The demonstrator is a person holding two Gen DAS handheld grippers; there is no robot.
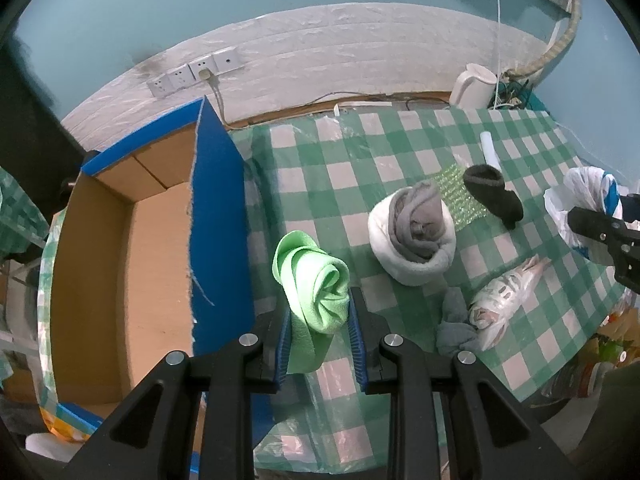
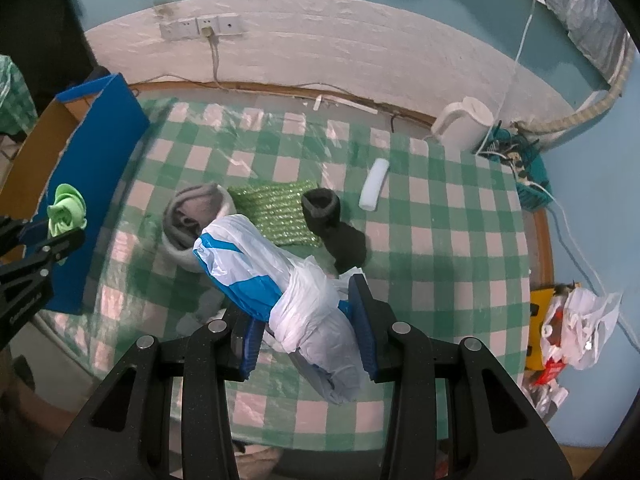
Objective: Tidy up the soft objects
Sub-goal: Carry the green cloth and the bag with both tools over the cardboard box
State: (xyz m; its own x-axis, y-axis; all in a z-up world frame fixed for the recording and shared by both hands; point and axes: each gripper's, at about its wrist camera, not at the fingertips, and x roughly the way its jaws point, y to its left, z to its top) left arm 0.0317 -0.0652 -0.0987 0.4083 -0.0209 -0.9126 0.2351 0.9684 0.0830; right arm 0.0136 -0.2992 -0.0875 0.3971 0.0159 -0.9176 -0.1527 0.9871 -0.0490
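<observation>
My left gripper (image 1: 319, 320) is shut on a rolled light-green cloth (image 1: 316, 280) and holds it above the table, just right of the open cardboard box (image 1: 120, 248) with blue flaps. My right gripper (image 2: 310, 320) is shut on a rolled white-and-blue plastic bag (image 2: 280, 276) and holds it above the table's front. On the checked tablecloth lie a grey-and-white rolled towel (image 1: 414, 232), a black sock (image 1: 492, 194), a glittery green cloth (image 2: 276, 212), a small grey cloth (image 1: 456, 326) and a crumpled clear plastic bag (image 1: 504, 296).
A white kettle (image 2: 464, 124) stands at the back right by a teal basket of cables (image 2: 524, 168). A white foam tube (image 2: 374, 190) lies on the table (image 2: 440, 208). Wall sockets (image 2: 200, 28) are behind. Plastic bags (image 2: 580, 328) sit past the table's right edge.
</observation>
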